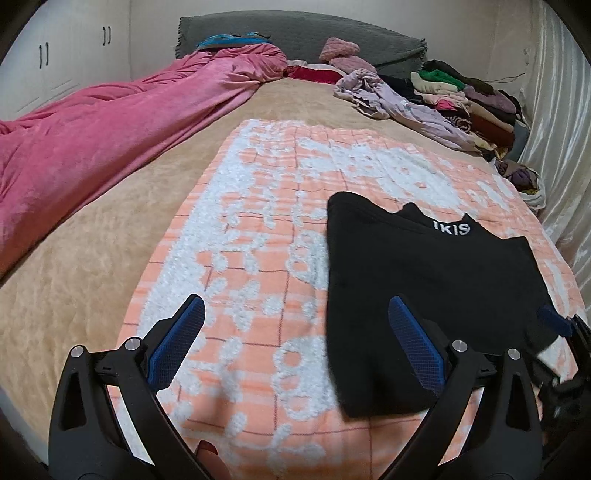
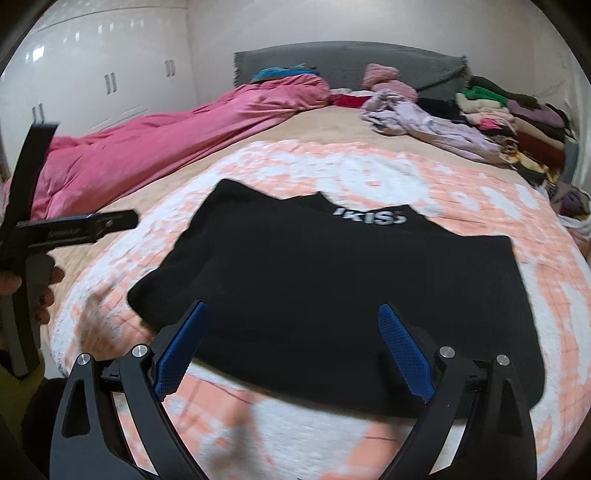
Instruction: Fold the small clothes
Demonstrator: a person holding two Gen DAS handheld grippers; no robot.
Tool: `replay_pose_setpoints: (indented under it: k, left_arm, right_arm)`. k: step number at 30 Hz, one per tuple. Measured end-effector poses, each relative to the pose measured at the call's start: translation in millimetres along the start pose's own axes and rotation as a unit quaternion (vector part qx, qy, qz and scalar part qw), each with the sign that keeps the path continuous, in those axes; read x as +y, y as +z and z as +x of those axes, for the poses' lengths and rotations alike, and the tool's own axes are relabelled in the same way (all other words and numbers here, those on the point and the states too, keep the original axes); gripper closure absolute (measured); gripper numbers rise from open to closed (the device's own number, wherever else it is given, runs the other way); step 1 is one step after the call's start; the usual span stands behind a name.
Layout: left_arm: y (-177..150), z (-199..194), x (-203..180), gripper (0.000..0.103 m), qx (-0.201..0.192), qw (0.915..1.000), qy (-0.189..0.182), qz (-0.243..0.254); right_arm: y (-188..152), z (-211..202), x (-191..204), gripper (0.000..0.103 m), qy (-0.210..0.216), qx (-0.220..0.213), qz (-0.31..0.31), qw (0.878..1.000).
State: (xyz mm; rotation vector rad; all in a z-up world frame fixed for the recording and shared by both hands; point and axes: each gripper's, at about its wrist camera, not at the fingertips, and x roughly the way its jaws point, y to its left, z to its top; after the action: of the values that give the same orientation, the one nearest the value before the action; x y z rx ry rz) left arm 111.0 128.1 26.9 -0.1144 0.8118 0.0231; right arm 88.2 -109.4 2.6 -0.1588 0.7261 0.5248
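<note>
A black garment with white letters at its neck lies flat on an orange and white towel spread on the bed. My left gripper is open and empty, hovering over the towel with its right finger over the garment's left part. My right gripper is open and empty, just above the garment's near edge. A tip of the right gripper's finger shows at the right edge of the left wrist view. The left gripper's body shows at the left of the right wrist view.
A pink duvet runs along the left of the tan bed cover. A lilac cloth and a stack of clothes sit at the far right by a curtain. A grey headboard and white wardrobe doors stand behind.
</note>
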Motion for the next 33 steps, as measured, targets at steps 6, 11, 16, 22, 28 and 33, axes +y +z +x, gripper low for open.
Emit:
replay_pose_setpoints:
  k: [6,11,16,22,28,33]
  left_arm:
    - [4,13,4,0.010,0.009,0.9999,0.010,0.001]
    - [7,27,6,0.010,0.021,0.9997,0.015,0.003]
    - [9,43,4,0.010,0.036,0.9993,0.013,0.006]
    - [13,65,-2,0.010,0.062,0.9980,-0.010,0.004]
    - [19,82,-12,0.010,0.083,0.9960,-0.033,0.005]
    - [25,97,-16,0.010,0.106,0.9931,-0.049,-0.009]
  right_arm:
    - [-2,15,32,0.011,0.014,0.012,-0.047,0.999]
    - [-9,28,53,0.011,0.019,0.024,-0.088,0.996]
    - [-20,41,71,0.011,0.017,0.043,-0.135,0.990]
    - [-33,59,88,0.011,-0.008,0.053,-0.189,0.980]
    - [-35,74,97,0.009,-0.043,0.031,-0.227,0.972]
    - [-31,85,101,0.013,-0.070,0.014,-0.251,0.965]
